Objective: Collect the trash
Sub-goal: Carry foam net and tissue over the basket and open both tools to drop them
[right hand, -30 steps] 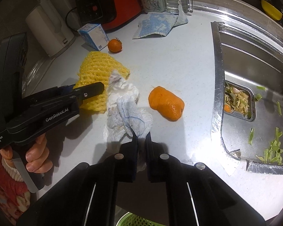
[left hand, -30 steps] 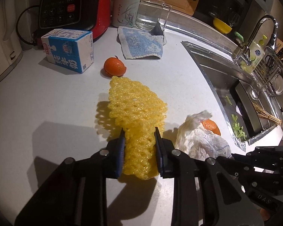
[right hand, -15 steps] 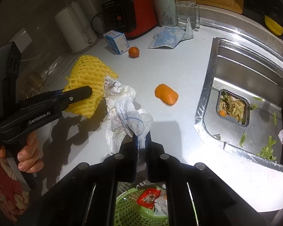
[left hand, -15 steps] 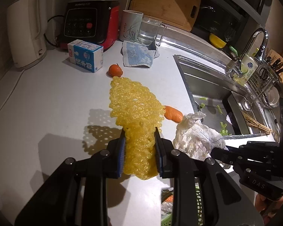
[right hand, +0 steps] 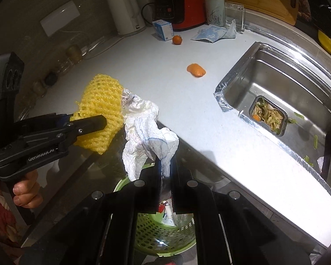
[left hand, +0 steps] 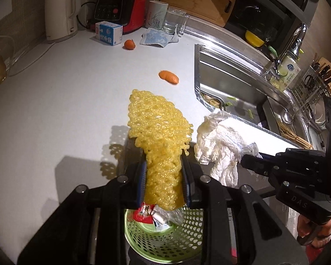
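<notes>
Trash in both grips: my left gripper [left hand: 164, 174] clamps yellow foam netting [left hand: 158, 128], my right gripper [right hand: 166, 176] pinches crumpled tissue [right hand: 146, 132], both over the green bin [left hand: 165, 240] at bottom centre, orange peel [left hand: 168, 77] upper centre uncollected.

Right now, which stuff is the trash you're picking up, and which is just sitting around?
Trash job:
yellow foam fruit net in the left gripper
crumpled white paper towel in the right gripper
green perforated plastic bin
orange peel piece

Lying about:
white electric kettle
blue-and-white milk carton
patterned ceramic mug

Green basket [left hand: 187, 231] half behind grippers
</notes>
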A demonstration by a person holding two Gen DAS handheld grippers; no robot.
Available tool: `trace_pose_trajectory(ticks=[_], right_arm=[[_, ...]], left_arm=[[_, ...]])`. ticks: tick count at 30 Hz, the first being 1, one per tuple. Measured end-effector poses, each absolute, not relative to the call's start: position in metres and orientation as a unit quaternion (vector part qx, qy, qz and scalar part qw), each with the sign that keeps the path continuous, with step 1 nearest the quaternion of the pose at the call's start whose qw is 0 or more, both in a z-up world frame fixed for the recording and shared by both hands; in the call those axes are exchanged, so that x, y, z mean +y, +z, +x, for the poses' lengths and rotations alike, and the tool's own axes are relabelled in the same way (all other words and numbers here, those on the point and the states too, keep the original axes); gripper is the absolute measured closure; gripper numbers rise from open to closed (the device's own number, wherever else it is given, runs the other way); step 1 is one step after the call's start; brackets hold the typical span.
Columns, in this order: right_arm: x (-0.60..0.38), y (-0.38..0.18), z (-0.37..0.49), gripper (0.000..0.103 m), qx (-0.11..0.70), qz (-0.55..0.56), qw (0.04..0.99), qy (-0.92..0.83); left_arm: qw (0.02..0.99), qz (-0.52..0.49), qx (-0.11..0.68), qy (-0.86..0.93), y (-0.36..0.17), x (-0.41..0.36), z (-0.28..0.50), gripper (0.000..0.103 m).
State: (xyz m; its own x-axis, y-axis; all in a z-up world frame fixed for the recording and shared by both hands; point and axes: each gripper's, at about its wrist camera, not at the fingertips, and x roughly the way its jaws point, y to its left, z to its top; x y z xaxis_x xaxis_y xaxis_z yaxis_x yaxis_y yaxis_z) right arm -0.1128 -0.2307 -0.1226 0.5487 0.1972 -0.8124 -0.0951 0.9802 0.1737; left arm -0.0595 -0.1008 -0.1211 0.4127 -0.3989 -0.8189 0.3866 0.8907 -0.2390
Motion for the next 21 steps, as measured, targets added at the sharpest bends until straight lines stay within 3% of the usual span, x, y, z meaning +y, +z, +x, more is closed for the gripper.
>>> trace_pose_trajectory(ticks=[10, 18, 21], right_arm=[[-0.269, -0.142, -0.171, 0.095, 0.481, 0.056, 0.869, 0.103], [-0.281, -0.146, -0.192, 0.095, 0.481, 0.058, 0.868, 0.108], [-0.283, -0.145, -0.195, 0.094, 0.479, 0.059, 0.869, 0.110]], left_arm=[[0.834, -0.003, 0.518, -0.189, -0.149, -0.136, -0.143, 0.077], [0.824, 0.003, 0.538, -0.175, -0.174, -0.154, -0.163, 0.076], [0.820, 0.003, 0.547, -0.169, -0.183, -0.156, -0.166, 0.072]])
